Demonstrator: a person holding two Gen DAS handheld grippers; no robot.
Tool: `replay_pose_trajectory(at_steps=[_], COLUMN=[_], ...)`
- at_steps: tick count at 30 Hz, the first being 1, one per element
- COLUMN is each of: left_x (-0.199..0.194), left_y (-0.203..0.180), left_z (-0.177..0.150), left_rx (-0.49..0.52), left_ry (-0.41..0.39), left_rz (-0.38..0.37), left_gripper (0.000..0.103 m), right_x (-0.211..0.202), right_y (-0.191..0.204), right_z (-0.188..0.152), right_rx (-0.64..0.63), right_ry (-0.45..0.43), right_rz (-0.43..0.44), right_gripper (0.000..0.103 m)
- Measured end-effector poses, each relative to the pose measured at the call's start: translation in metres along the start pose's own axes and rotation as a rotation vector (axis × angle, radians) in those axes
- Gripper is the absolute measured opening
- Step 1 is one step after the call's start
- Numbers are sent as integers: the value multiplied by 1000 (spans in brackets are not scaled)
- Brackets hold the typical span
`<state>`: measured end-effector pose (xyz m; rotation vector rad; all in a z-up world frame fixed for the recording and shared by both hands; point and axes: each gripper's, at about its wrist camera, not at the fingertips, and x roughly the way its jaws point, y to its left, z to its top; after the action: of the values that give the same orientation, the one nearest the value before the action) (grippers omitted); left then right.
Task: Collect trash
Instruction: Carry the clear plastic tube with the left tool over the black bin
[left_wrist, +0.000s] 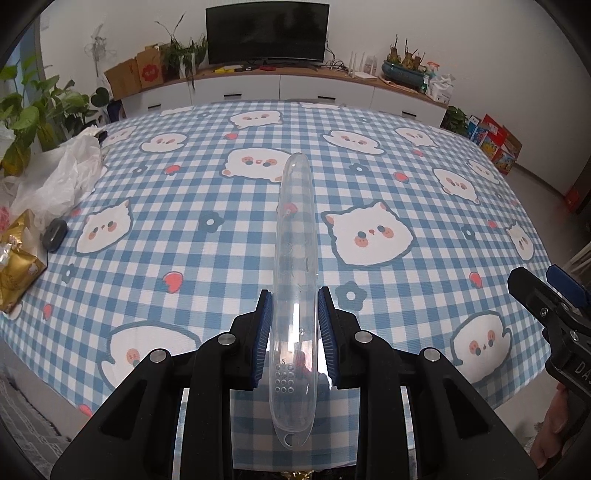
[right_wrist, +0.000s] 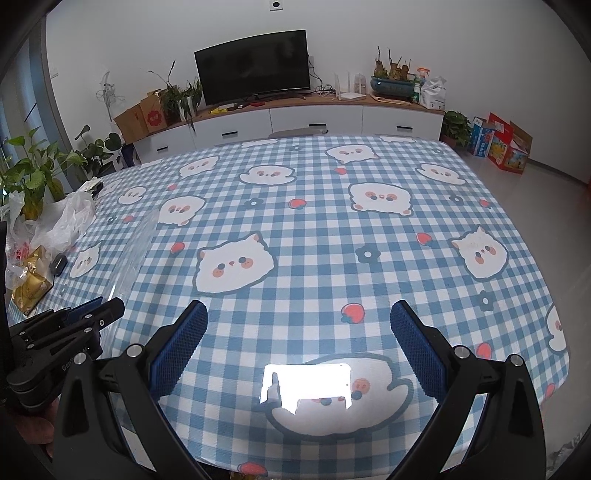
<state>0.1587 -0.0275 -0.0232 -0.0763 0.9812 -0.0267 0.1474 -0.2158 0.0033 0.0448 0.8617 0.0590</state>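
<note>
My left gripper (left_wrist: 294, 332) is shut on a long clear plastic blister tray (left_wrist: 295, 266), held edge-on above the blue checked tablecloth (left_wrist: 406, 206); the tray runs forward between the blue pads (left_wrist: 263, 339). In the right wrist view the same tray (right_wrist: 138, 243) shows faintly at the left, above the left gripper (right_wrist: 94, 312). My right gripper (right_wrist: 299, 332) is open and empty over the table's near edge; it also shows at the right of the left wrist view (left_wrist: 546, 295).
At the table's left stand a crumpled white plastic bag (left_wrist: 62, 181), a gold foil wrapper (left_wrist: 18, 262) and a small dark object (left_wrist: 54, 234). Plants (left_wrist: 33, 110) stand left of the table. A cabinet with a TV (left_wrist: 266, 35) lies behind.
</note>
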Motion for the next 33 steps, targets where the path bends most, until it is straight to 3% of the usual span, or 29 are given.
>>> replay_pose_trajectory(at_steps=[12, 33], left_x=[-34, -80], left_y=[-2, 2], left_z=[-29, -103], left_rx=[8, 8], left_ry=[-23, -17], left_rz=[-11, -34], left_gripper=[25, 25], right_x=[-26, -67], right_y=[10, 20], right_z=[-16, -83], right_rx=[-10, -32], right_ry=[-26, -8], right_rz=[15, 19], right_gripper=[95, 95])
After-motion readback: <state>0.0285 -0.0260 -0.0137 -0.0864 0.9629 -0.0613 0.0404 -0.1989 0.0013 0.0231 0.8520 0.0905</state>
